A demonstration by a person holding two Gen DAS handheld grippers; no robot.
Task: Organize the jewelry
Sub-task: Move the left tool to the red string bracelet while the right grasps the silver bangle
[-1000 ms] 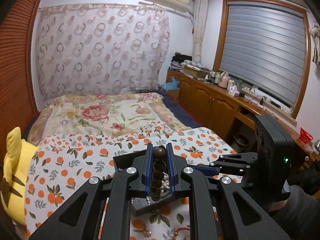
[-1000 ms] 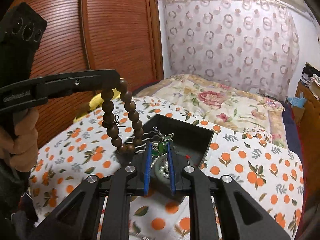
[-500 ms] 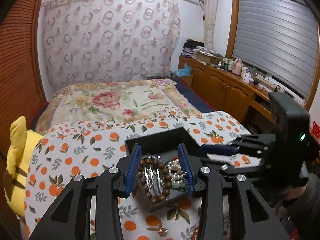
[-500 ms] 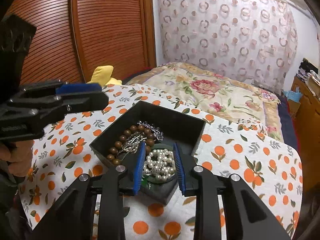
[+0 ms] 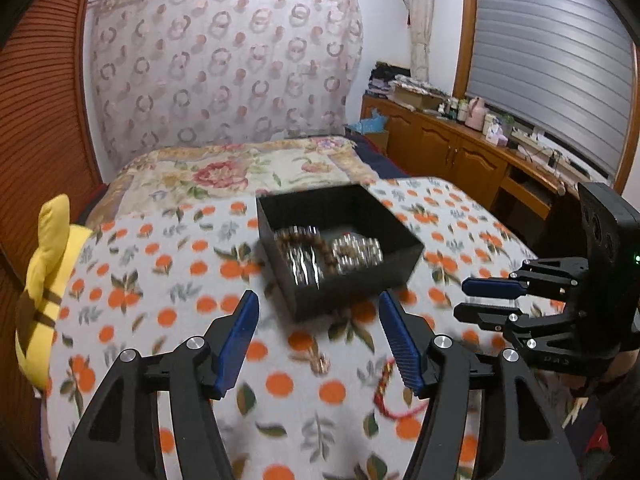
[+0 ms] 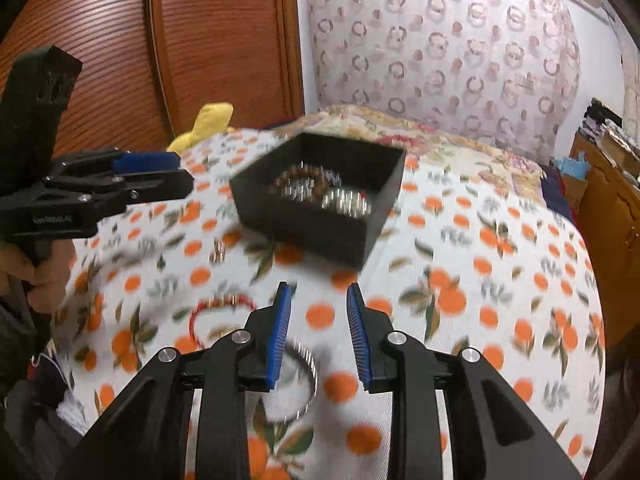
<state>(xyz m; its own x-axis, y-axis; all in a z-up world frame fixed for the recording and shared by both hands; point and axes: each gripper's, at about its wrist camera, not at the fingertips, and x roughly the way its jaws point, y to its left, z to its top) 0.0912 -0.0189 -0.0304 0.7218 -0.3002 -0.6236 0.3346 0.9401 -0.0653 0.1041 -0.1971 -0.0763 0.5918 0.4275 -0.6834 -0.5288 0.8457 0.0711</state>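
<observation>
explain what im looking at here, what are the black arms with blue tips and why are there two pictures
Those black arms are hand-held tools, not a robot: a person carries one two-fingered claw in each hand, each with a camera looking along its fingers. One picture comes from the left claw, the other from the right claw. Each view also shows the other claw at its edge.

Both claws are open and hold nothing.

Below them lies a white cloth with orange fruit print. On it sits a square black open box containing a brown wooden bead bracelet and a pearl strand. Loose on the cloth are a red cord bracelet and a silvery bangle. A yellow plush toy lies beside the cloth.
</observation>
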